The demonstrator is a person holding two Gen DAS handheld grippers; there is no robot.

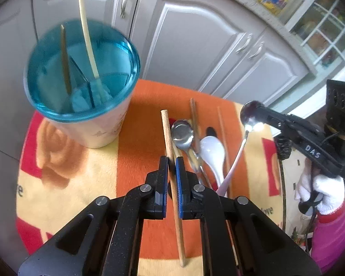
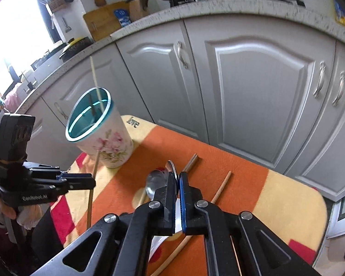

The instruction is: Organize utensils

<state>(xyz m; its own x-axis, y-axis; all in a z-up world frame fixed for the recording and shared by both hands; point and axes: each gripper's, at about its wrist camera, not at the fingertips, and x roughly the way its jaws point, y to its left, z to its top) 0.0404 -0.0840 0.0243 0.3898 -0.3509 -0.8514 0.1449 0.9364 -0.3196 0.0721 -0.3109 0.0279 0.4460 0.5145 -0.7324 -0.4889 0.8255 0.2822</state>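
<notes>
My left gripper [image 1: 171, 161] is shut on a light wooden chopstick [image 1: 169, 135], held above the orange cloth to the right of the holder. The utensil holder [image 1: 80, 73], white with a blue rim and a divider, holds two chopsticks [image 1: 87, 34]. My right gripper [image 2: 176, 176] is shut on a metal spoon [image 2: 171, 169], lifted off the table; it also shows in the left wrist view [image 1: 253, 117] at the right. A metal spoon [image 1: 182, 133], a white ceramic spoon [image 1: 212, 154] and more chopsticks [image 1: 194, 119] lie on the cloth.
The small table has an orange, yellow and red cloth [image 1: 138, 119]. Grey kitchen cabinets [image 2: 253, 92] stand close behind. The holder [image 2: 99, 133] sits at the table's far left corner. A loose chopstick [image 2: 220, 188] lies right of my right gripper.
</notes>
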